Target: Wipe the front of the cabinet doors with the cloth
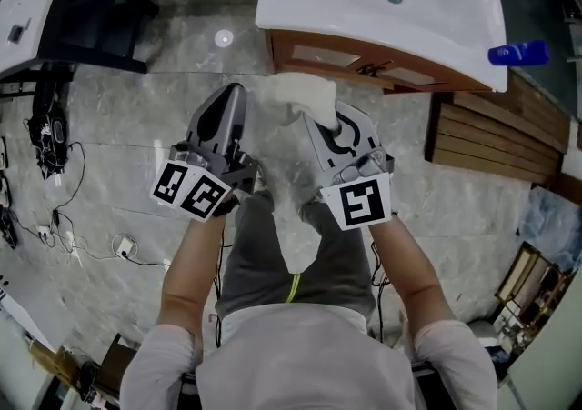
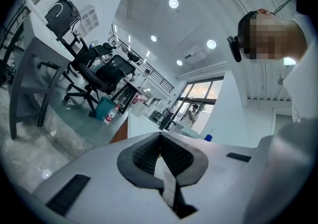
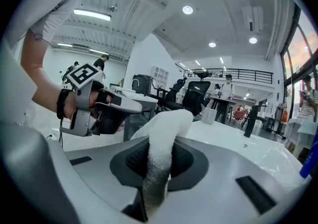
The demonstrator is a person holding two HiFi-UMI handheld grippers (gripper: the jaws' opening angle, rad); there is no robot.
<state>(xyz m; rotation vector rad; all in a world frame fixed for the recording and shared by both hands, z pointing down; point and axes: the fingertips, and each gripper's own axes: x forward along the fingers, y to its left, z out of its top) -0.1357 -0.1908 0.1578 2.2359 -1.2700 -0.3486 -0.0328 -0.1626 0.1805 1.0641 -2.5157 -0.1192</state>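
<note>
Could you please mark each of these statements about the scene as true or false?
1. The right gripper is shut on the white cloth. True.
2. The left gripper grips the cloth too. False: its jaws are together with nothing between them.
3. The blue bottle lies on the floor. False: it sits at the right edge of the white sink, above the wooden cabinet.
4. In the head view the cloth hangs down between the two grippers. True.

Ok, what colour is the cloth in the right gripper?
White. The cloth shows best in the right gripper view.
</note>
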